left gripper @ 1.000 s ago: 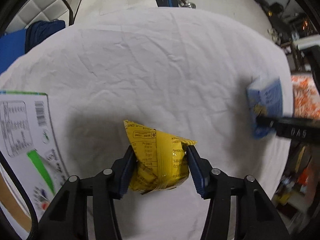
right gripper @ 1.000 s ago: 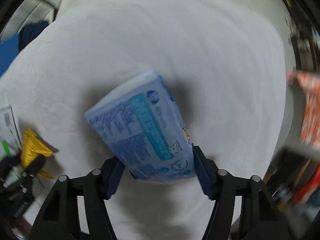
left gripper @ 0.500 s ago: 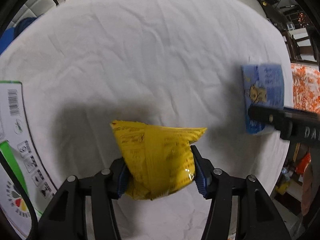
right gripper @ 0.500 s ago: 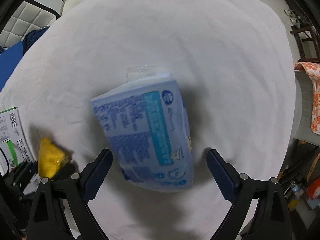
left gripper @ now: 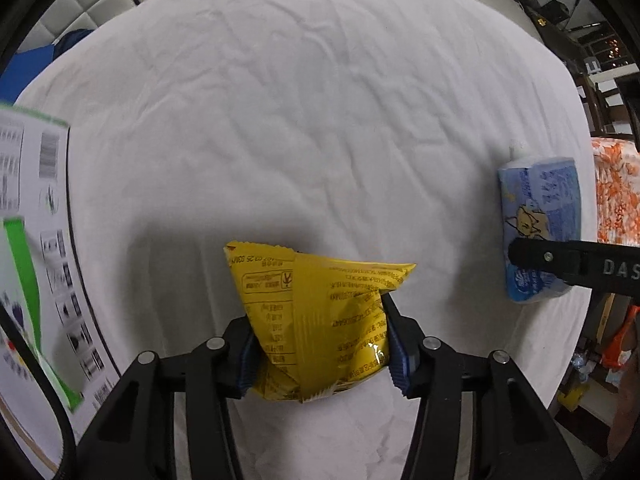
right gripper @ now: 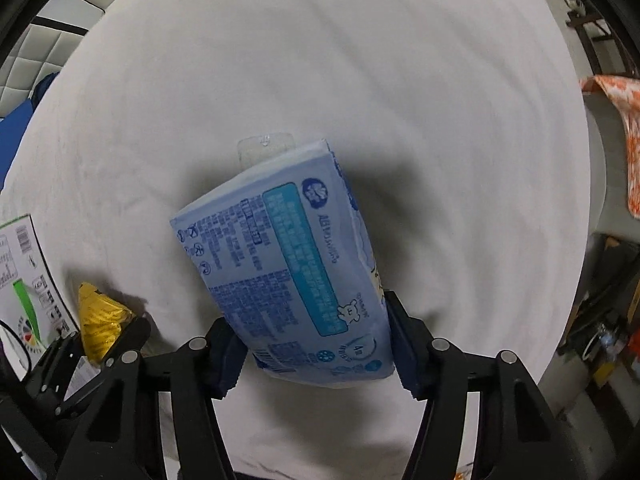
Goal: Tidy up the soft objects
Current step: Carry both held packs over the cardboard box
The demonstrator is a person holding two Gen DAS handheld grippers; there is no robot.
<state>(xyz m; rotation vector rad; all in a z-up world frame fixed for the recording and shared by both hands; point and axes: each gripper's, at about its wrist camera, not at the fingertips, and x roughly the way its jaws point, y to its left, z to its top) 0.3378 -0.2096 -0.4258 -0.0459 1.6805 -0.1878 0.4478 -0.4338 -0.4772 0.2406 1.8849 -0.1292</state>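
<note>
Yellow snack bag [left gripper: 320, 320] pinched in my left gripper [left gripper: 320, 350] over white sheet [left gripper: 320, 120]; right gripper [right gripper: 312, 354], jaws just closing, reclamps blue tissue pack [right gripper: 288, 264], released half-second earlier. Printed box [left gripper: 32, 240] blurred at left edge, probably cardboard.

Both grippers are matte black, the left gripper [left gripper: 320, 350] and right gripper [right gripper: 314, 354], with ribbed blue pads [left gripper: 398, 354], silver screws [right gripper: 440, 344] and white lettering.

Printed box [left gripper: 36, 240] blurred, cut off at left edge; yellow packet [left gripper: 320, 320] print possibly unreadable.
</note>
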